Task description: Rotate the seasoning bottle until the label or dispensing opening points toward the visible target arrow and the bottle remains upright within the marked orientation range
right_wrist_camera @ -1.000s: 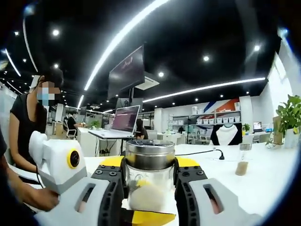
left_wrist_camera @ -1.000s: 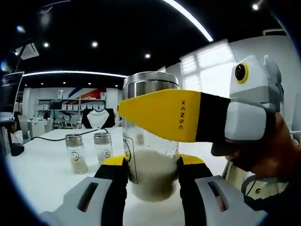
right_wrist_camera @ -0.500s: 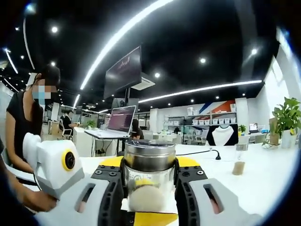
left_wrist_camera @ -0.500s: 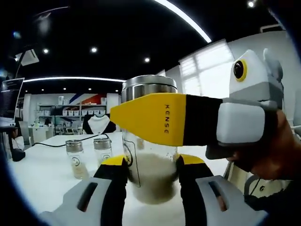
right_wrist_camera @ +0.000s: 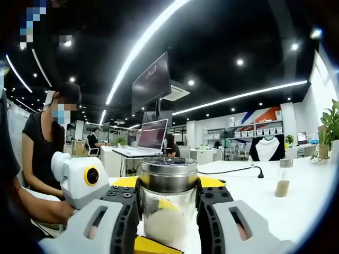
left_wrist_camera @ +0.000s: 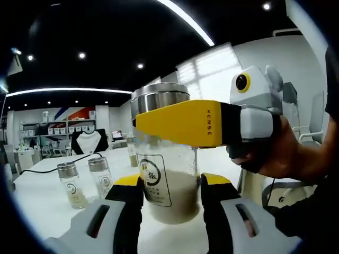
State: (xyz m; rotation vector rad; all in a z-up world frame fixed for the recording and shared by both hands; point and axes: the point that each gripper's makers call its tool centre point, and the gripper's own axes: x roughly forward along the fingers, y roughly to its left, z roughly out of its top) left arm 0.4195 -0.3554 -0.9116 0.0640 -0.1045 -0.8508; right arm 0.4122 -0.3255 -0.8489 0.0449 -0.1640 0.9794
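The turning step looks under way: the seasoning bottle [left_wrist_camera: 167, 174] stands upright above the white surface [left_wrist_camera: 42, 190], its base clamped between the left tool [left_wrist_camera: 168, 190] jaws and its steel-capped neck clamped by the right tool [right_wrist_camera: 168, 198]. Its label faces about 7 o'clock in the left gripper view. No target arrow is visible, so the next twist needs that mark found while keeping the bottle vertical.

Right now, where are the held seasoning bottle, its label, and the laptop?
seasoning bottle [right_wrist_camera: 168, 180]: right gripper view, on its steel cap.
label [left_wrist_camera: 154, 181]: left gripper view, on its printed face.
laptop [right_wrist_camera: 154, 135]: right gripper view, on its lit screen.
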